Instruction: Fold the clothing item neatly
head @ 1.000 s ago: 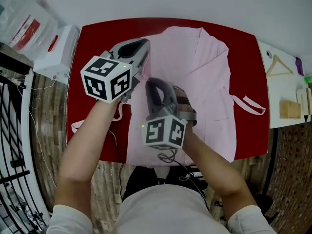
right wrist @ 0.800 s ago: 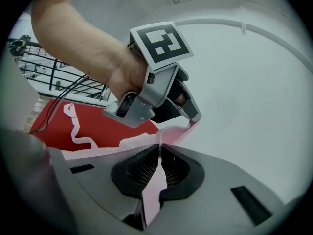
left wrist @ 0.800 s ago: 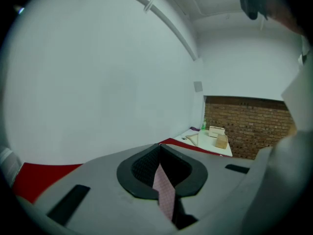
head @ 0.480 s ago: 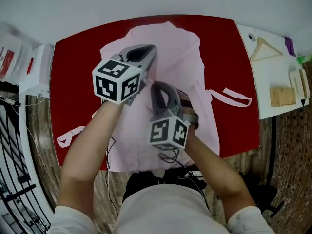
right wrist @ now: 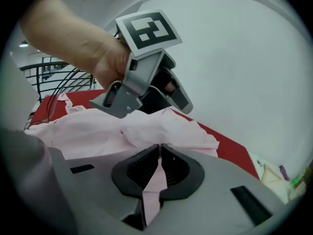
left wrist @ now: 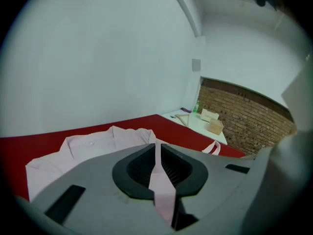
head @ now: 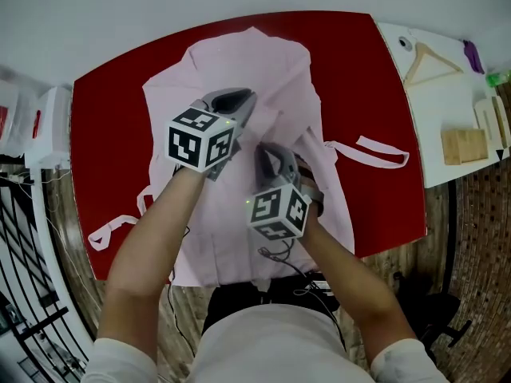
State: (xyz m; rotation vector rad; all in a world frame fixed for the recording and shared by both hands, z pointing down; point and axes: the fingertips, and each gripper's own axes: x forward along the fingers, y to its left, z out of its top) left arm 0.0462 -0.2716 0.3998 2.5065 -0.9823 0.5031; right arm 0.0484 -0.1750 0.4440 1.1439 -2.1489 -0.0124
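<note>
Your pale pink thin-cloth garment [head: 239,62] lies spread across the centre of the frame, collar toward the top, bunched and lifted at its middle, one tie strap [head: 351,152] trailing right, another [head: 120,226] lower left

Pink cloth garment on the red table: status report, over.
Left gripper, right gripper both shut on pink cloth garment. Garment partly spread on red table, ties trailing. Nothing in the way.
</note>
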